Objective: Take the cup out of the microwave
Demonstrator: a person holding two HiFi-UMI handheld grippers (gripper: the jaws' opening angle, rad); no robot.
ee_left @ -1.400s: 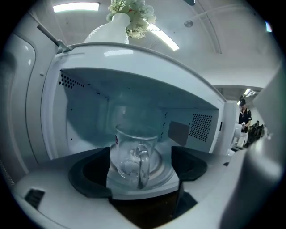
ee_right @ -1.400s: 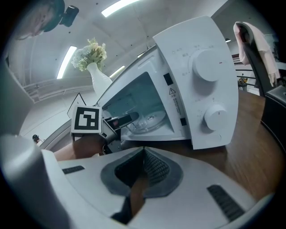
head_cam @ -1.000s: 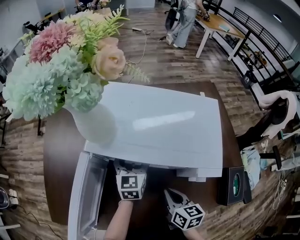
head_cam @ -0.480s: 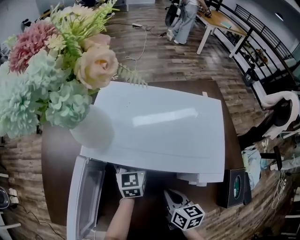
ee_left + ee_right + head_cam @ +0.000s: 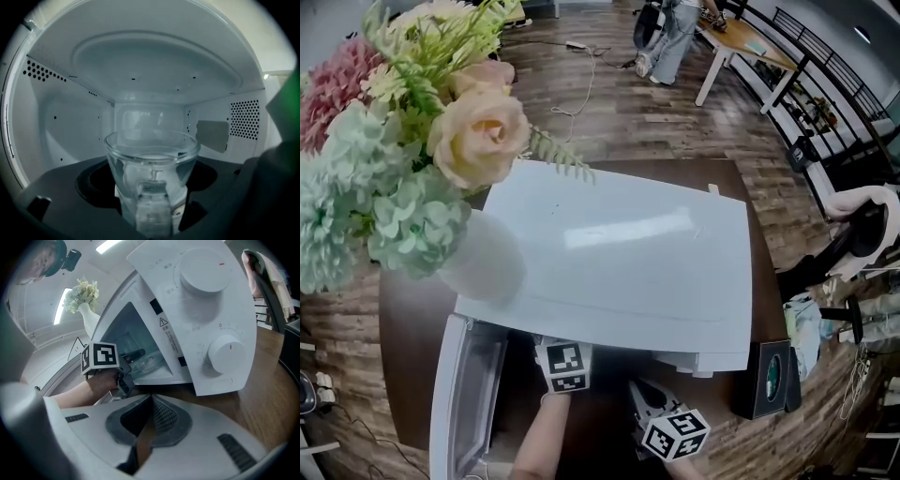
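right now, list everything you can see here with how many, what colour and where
microwave: one, white, on the table, door swung open to the left
dials: two, white, on the microwave's front panel
cup: one, clear glass, inside the microwave
vase: one, white, left of the microwave
flowers: a bunch, pink, peach and pale green, in the vase
black box: one, right of the microwave
table: one, dark brown
person: one, far off by a white-legged table
left gripper: reaching into the microwave, jaws apart either side of the cup
right gripper: in front of the microwave, jaws together, empty
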